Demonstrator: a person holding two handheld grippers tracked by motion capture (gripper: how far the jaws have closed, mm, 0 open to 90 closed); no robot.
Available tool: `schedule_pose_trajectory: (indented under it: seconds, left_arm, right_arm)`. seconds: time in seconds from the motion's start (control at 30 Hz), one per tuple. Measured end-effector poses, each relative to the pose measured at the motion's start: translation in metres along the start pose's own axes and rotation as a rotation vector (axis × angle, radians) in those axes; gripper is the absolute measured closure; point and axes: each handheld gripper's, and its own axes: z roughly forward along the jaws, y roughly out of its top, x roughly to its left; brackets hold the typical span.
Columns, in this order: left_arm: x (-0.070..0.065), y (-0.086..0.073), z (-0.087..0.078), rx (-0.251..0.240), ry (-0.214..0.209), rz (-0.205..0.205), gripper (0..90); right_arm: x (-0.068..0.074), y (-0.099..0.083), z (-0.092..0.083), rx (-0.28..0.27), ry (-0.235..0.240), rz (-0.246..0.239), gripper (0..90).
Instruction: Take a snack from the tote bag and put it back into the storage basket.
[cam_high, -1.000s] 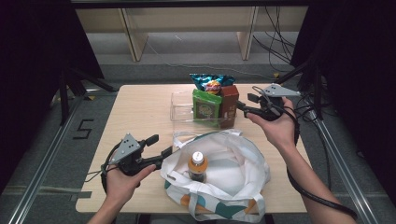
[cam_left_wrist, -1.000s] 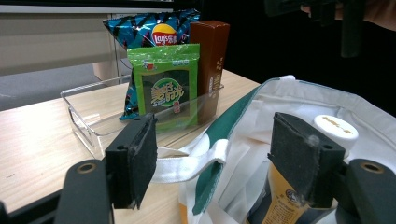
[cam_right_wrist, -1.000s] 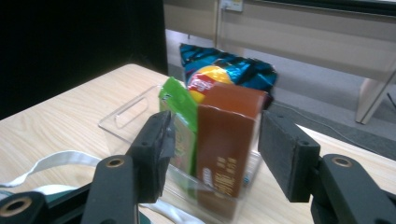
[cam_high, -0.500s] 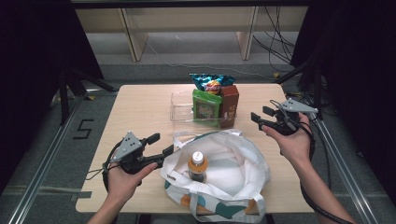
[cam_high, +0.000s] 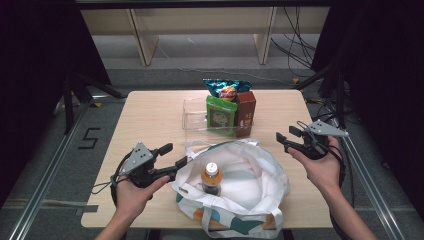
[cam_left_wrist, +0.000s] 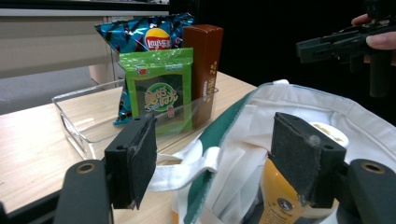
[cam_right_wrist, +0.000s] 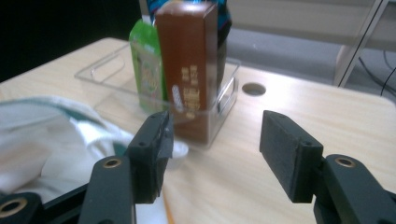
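Observation:
A white tote bag (cam_high: 250, 185) lies open at the table's near edge with an orange-capped bottle (cam_high: 211, 177) upright inside it. Behind it a clear bin (cam_high: 192, 117) holds a blue chip bag (cam_high: 227, 90), a green snack packet (cam_high: 220, 112) and a brown box (cam_high: 246, 112). My left gripper (cam_high: 174, 155) is open at the bag's left rim; in the left gripper view its jaws frame the bag's handle and the bottle (cam_left_wrist: 280, 205). My right gripper (cam_high: 286, 135) is open and holds nothing, right of the bag, pointing at the brown box (cam_right_wrist: 191, 60).
The bin's left half is bare. A round cable hole (cam_right_wrist: 254, 88) sits in the tabletop behind the bin. Bare wood (cam_high: 150, 115) lies left of the bin and around the right gripper. Shelving and cables stand beyond the far edge.
My right gripper has drawn back from the brown box, moving right and toward the person, its jaws open. The left gripper and the bag have hardly moved.

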Motion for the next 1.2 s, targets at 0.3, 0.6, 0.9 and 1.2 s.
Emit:
schedule_pose_trajectory:
  seconds: [0.3, 0.6, 0.9, 1.2]
  left_arm:
    - [-0.015, 0.001, 0.002, 0.01, -0.038, 0.02, 32.2]
    - [-0.028, 0.001, 0.006, 0.009, -0.096, 0.009, 34.8]
    - [-0.042, -0.006, 0.022, 0.046, -0.147, 0.043, 40.3]
    - [-0.05, -0.012, 0.039, 0.074, -0.175, 0.063, 46.2]
  right_arm:
    - [0.002, -0.012, -0.007, 0.018, -0.004, 0.024, 43.8]
    - [0.003, -0.013, -0.013, 0.012, -0.016, 0.032, 43.6]
    - [0.0, -0.014, -0.011, 0.029, -0.009, 0.037, 43.5]
    - [0.0, -0.016, -0.008, 0.026, -0.012, 0.034, 43.3]
